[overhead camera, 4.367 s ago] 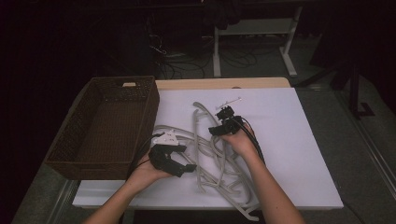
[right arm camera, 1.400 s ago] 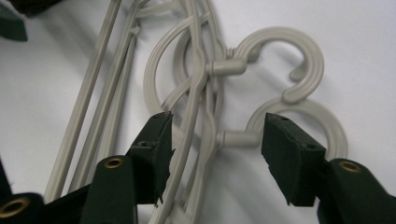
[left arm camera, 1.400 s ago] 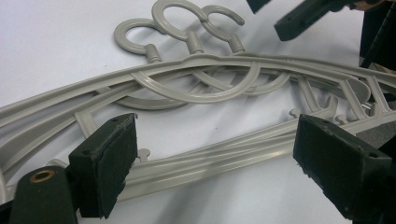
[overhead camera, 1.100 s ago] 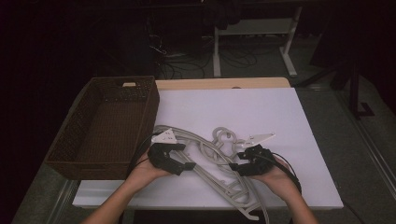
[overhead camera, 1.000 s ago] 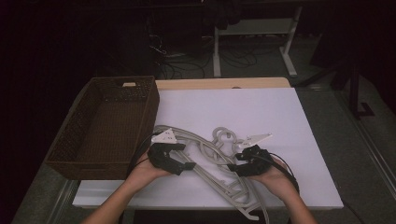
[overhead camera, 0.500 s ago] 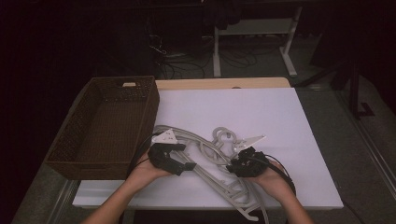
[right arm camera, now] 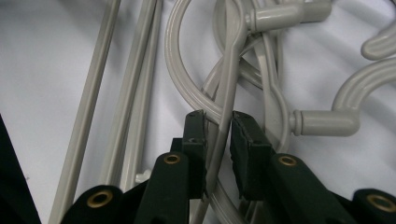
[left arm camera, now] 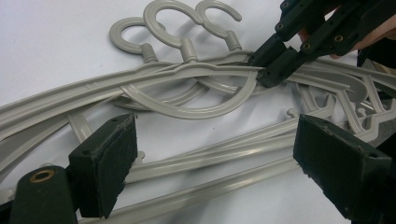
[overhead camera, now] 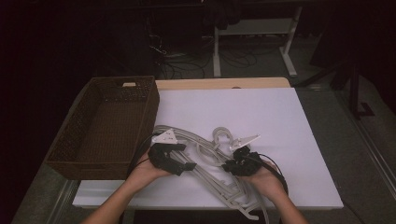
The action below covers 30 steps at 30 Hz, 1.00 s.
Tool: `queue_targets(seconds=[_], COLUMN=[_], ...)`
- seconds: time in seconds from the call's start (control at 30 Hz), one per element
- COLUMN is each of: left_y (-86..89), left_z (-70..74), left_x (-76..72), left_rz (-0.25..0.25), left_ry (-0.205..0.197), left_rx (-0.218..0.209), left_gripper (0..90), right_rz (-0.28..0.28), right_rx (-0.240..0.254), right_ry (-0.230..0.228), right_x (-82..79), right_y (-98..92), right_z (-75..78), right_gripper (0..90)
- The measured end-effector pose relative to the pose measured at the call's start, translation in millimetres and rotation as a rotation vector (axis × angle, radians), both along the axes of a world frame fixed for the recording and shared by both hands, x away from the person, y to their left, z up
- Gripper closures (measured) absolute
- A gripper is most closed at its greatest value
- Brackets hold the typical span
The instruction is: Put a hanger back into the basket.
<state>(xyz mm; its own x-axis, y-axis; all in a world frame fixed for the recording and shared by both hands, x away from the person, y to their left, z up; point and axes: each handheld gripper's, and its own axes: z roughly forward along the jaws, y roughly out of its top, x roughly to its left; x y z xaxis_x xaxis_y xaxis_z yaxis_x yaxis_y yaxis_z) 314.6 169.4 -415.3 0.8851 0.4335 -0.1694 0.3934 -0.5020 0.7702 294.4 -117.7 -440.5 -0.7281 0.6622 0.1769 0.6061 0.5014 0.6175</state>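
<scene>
Several grey plastic hangers (overhead camera: 211, 156) lie tangled on the white table top (overhead camera: 261, 112). My left gripper (overhead camera: 186, 157) rests over the pile's left part, jaws wide open astride two long hanger bars (left arm camera: 219, 158), touching neither. My right gripper (overhead camera: 228, 166) points left into the pile just below the hooks (overhead camera: 223, 135). Its jaws have just been closing and stand narrow around one thin hanger arm (right arm camera: 229, 79). The arm lies against one pad with a slim dark gap at the other. From the left gripper view, the right gripper (left arm camera: 265, 67) sits at the same arm.
A brown wicker basket (overhead camera: 152, 107), nothing in it, stands at the table's left, close to my left hand. The table's front edge (overhead camera: 187, 205) runs just below both hands. Bare white surface stretches behind and right of the pile.
My right gripper has slid a little left into the hanger pile and its jaws have narrowed around one arm. The left gripper and the hangers have stayed put.
</scene>
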Motion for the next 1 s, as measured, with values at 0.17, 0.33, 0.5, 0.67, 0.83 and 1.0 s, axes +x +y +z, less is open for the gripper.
queue_targets(seconds=[0.17,0.33,0.5,0.67,0.83,1.0], left_y=[0.6,0.6,0.6,-0.7,-10.1,-20.1], left_z=[0.6,1.3,6.9,25.0,28.7,14.6], left_x=[0.5,0.9,3.7,10.6,24.4,38.6], left_rz=[0.002,0.003,0.011,0.034,0.052,0.05], left_ry=[-0.002,-0.006,-0.02,-0.079,-0.129,-0.154], left_rx=[0.0,-0.001,-0.003,0.005,0.082,0.201], left_gripper=[13.9,14.0,14.0,14.1,14.7,17.3], right_rz=[-0.037,-0.039,-0.026,0.005,0.028,0.04], right_rx=[-0.004,0.0,0.017,0.018,0.031,0.038], right_ry=[-0.035,-0.072,-0.116,-0.136,-0.141,-0.142], right_x=[2.6,1.5,3.8,7.2,8.6,7.2], right_y=[-5.4,-5.2,-12.2,-18.9,-28.7,-36.6], right_z=[3.5,9.8,22.6,30.5,36.9,40.8], right_gripper=[78.7,80.6,80.9,81.0,81.1,81.1])
